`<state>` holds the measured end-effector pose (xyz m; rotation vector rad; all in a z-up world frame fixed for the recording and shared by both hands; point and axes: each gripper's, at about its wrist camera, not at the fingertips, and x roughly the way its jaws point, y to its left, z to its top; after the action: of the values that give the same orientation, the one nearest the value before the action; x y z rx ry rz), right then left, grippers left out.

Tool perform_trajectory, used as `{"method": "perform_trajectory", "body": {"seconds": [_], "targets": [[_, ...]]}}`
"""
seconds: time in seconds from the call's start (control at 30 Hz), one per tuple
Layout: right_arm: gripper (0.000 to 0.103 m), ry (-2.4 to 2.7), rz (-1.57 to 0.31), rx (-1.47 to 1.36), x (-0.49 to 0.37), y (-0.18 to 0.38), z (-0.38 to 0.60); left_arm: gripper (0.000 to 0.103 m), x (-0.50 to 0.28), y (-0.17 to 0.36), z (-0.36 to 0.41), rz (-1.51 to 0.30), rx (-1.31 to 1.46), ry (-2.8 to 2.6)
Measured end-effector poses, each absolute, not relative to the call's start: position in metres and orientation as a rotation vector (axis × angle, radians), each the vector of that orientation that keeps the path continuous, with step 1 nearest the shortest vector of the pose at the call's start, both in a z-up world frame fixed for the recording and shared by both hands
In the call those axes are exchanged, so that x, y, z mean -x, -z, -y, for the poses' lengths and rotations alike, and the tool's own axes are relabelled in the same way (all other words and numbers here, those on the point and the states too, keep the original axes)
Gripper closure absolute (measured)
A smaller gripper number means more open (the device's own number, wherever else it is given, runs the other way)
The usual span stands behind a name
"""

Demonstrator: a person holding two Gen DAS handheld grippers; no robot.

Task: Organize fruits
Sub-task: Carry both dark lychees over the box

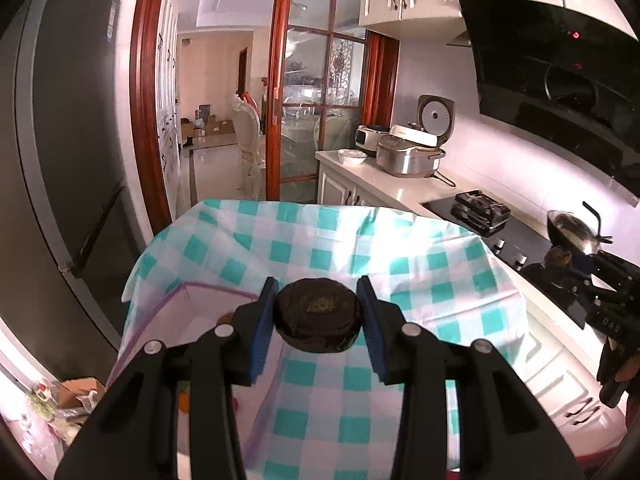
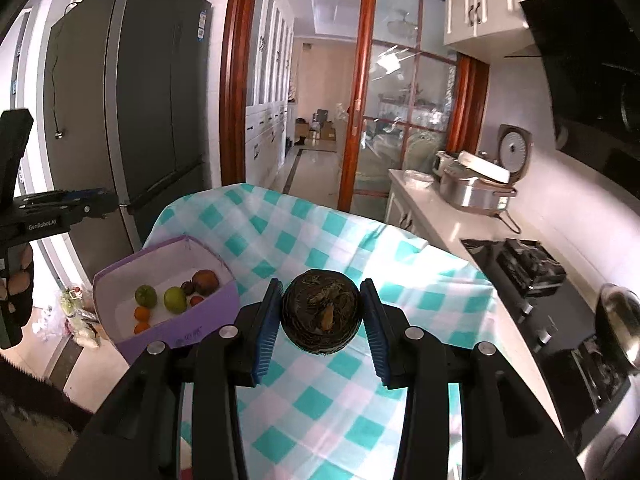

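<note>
Gripping one dark round fruit, perhaps a mangosteen [image 1: 319, 316], in left fingers [image 1: 264, 328]; another [image 2: 322, 316] in right fingers [image 2: 267, 328]; purple box [image 2: 120, 280] at ten o'clock.

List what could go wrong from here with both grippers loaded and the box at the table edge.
1. The left gripper and right gripper each pinch a dark round fruit only by its sides; either could slip out and may roll off the checked tablecloth.
2. The purple box sits at the table's left edge, so a nudge while unloading might tip it off.
</note>
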<state>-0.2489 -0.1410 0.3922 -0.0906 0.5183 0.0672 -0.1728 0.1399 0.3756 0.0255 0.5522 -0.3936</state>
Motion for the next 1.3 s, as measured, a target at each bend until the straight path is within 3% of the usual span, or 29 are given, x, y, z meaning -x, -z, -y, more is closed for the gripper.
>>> {"method": "perform_trajectory", "body": {"seconds": [0.3, 0.63, 1.0, 1.3], "targets": [[0.063, 0.026, -0.52, 0.033, 0.282, -0.386, 0.152, 0.063, 0.196, -0.34, -0.168, -0.593, 0.001, 0.378], [0.063, 0.015, -0.638, 0.006, 0.255, -0.349, 0.145, 0.063, 0.178, -0.292, -0.186, -0.72, 0.03, 0.328], [0.063, -0.304, -0.855, 0.164, 0.121, -0.282, 0.068, 0.063, 0.118, -0.215, -0.205, -0.916, 0.136, 0.184], [0.063, -0.654, -0.837, 0.285, 0.003, -0.242, -0.059, 0.063, 0.055, -0.183, -0.237, -0.964, 0.211, -0.016]]}}
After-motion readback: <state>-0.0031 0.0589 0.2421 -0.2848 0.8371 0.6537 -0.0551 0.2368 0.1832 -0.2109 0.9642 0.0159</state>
